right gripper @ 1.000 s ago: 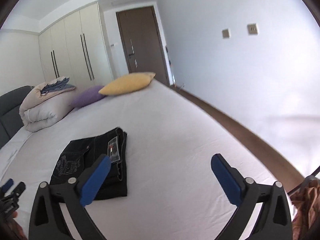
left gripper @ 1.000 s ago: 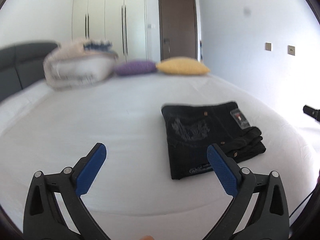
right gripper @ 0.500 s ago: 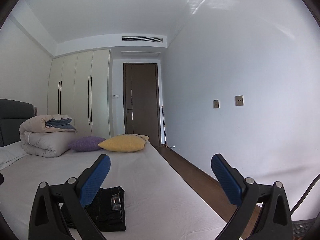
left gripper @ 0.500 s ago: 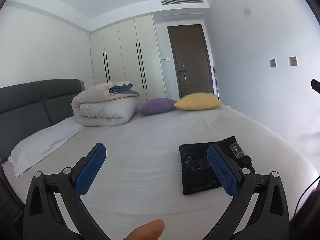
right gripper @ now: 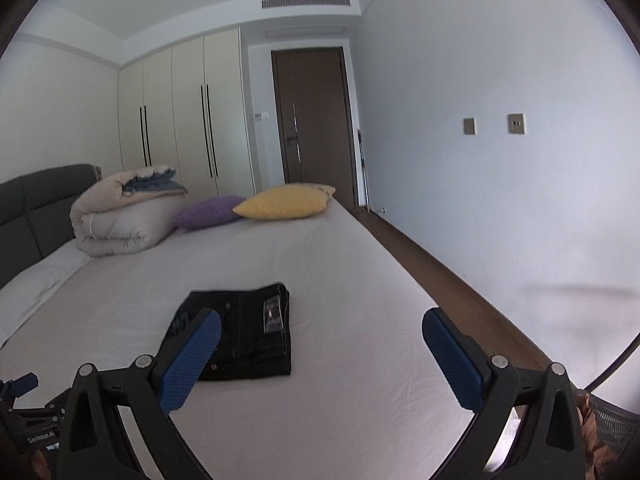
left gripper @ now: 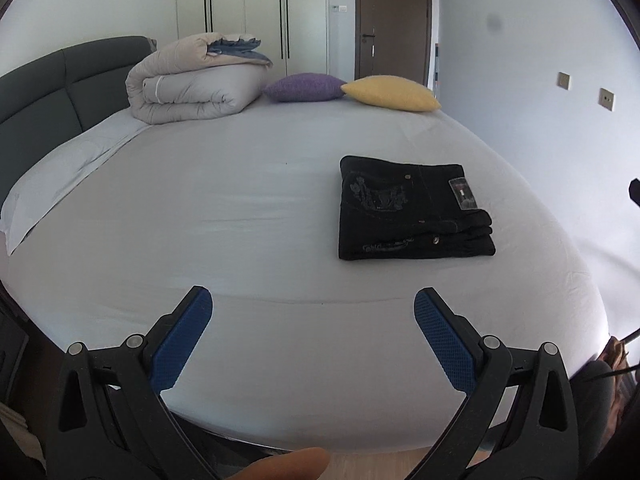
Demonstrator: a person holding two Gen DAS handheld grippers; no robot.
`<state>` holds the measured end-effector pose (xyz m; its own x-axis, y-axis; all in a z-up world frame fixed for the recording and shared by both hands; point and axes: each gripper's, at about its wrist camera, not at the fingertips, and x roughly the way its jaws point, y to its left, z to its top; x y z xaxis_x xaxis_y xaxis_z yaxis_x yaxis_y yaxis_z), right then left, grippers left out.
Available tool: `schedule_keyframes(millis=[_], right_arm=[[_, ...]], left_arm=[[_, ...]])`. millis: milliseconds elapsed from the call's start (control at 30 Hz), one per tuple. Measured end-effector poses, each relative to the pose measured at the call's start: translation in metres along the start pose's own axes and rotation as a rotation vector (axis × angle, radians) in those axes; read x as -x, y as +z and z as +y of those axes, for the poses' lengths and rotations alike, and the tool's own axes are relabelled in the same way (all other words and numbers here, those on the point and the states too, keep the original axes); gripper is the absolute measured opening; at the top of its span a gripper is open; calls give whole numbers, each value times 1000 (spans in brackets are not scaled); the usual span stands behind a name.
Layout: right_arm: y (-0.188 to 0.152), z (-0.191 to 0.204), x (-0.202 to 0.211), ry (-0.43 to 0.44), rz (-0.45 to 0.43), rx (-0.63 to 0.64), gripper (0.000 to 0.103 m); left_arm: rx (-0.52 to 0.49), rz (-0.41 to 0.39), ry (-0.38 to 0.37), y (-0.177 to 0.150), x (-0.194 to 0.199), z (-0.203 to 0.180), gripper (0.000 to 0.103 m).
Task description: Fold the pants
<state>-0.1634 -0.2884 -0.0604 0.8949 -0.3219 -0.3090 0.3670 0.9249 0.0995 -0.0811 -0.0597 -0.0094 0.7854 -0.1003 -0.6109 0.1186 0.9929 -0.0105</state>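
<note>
Black pants (left gripper: 408, 208) lie folded into a compact rectangle on the white bed (left gripper: 224, 216), with a label on top. They also show in the right wrist view (right gripper: 240, 332), partly behind the left finger. My left gripper (left gripper: 312, 304) is open and empty, held back over the bed's near edge, left of and nearer than the pants. My right gripper (right gripper: 320, 328) is open and empty, held above the bed just short of the pants. Neither touches the pants.
A rolled duvet (left gripper: 192, 80), a purple cushion (left gripper: 304, 87) and a yellow cushion (left gripper: 390, 92) lie at the bed's far end. A grey headboard (left gripper: 44, 92) is at the left. Wood floor (right gripper: 452, 280) and a wall run along the right.
Both grippers tilted up toward the room half a second ago and have tilted back down toward the bed. The pants lie unmoved. Both grippers stay open.
</note>
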Motion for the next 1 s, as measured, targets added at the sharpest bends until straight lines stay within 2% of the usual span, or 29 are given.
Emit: schedule_keyframes(millis=[100, 200, 333, 733, 1000], right_arm=[[-22, 7, -15, -16, 88, 14, 103], [-43, 12, -29, -58, 180, 38, 103], [-61, 20, -44, -62, 288, 32, 103], [-76, 45, -49, -59, 360, 95, 103], [-76, 54, -45, -43, 359, 105, 103]], left_arm=[[-6, 40, 1, -5, -16, 3, 103], [5, 114, -4, -17, -38, 5, 103], [4, 155, 6, -24, -67, 7, 103], [-8, 185, 17, -36, -90, 10, 103], [-13, 172, 0, -34, -84, 8, 103]])
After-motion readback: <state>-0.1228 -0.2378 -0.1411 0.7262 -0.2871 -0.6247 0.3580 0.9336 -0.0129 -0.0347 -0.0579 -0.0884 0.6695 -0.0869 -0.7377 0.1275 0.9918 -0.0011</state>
